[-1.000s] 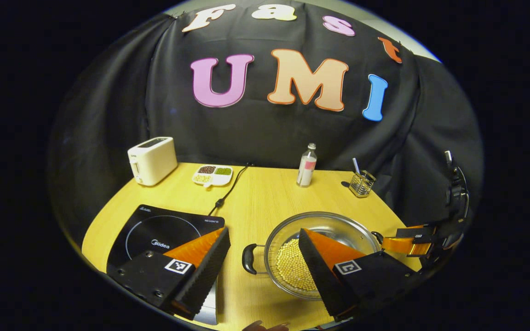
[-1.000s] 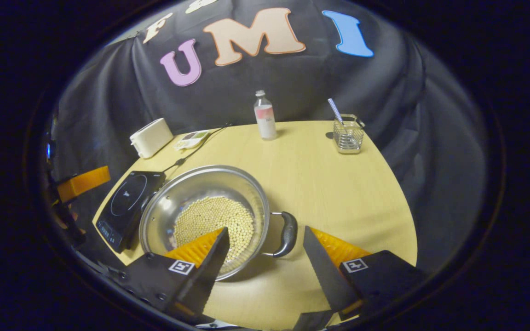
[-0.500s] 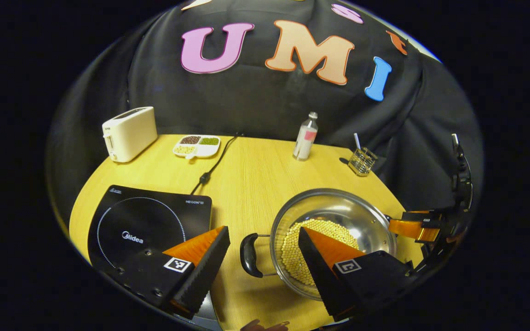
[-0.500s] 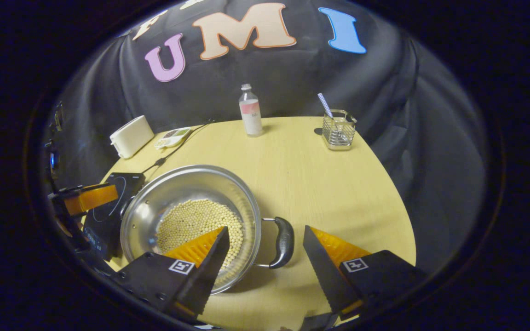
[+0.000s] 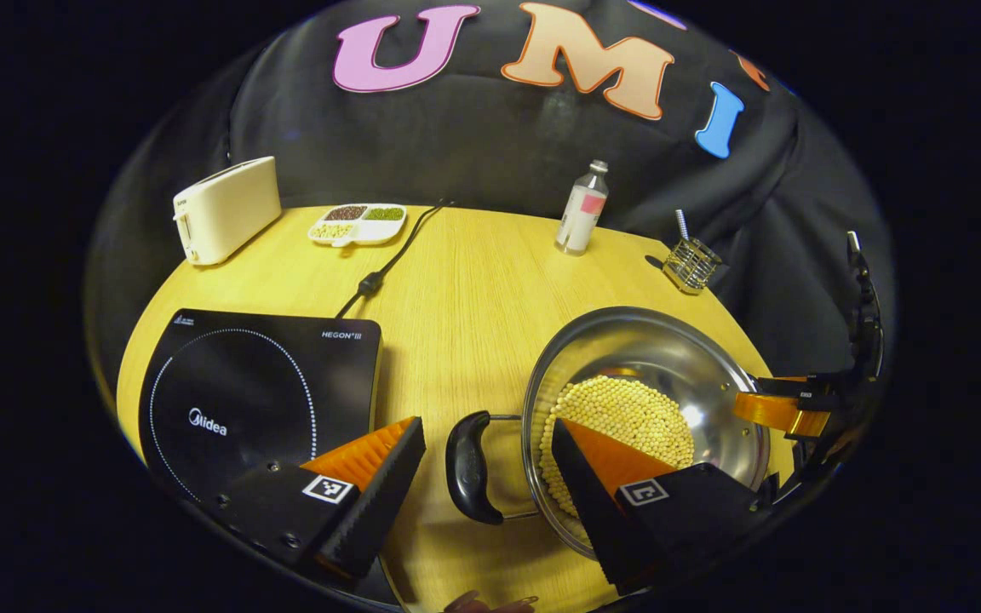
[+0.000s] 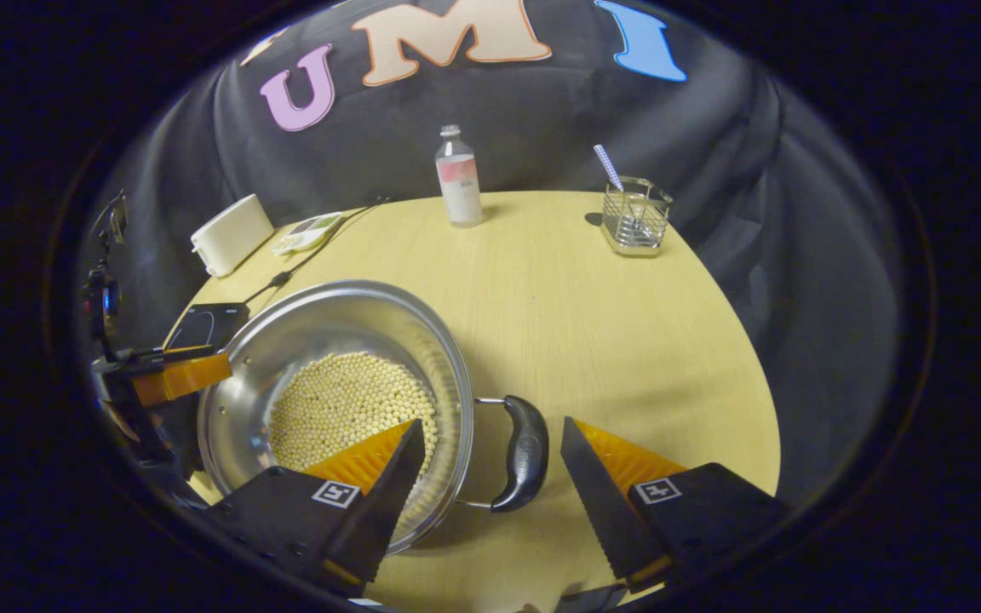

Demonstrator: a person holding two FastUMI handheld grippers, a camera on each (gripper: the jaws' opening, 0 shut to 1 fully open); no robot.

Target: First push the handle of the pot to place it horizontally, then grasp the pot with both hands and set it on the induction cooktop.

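Fingers of the left gripper [image 5: 484,477] and right gripper [image 6: 490,472] were wide open around the pot [image 5: 669,358] handles, holding nothing, so grabbing and lifting to the cooktop [image 5: 261,383] were left.

Left gripper [image 5: 484,472]: two black wedge fingers, orange on the upper faces, ribbed inner pads, a square black-and-white marker tag on each, small screws on the 7 o'clock finger block. Right gripper [image 6: 490,477]: same build (serrated inner edges show clearly). Seen from across at 9 o'clock, the left unit shows an orange finger and black housing with cabling.
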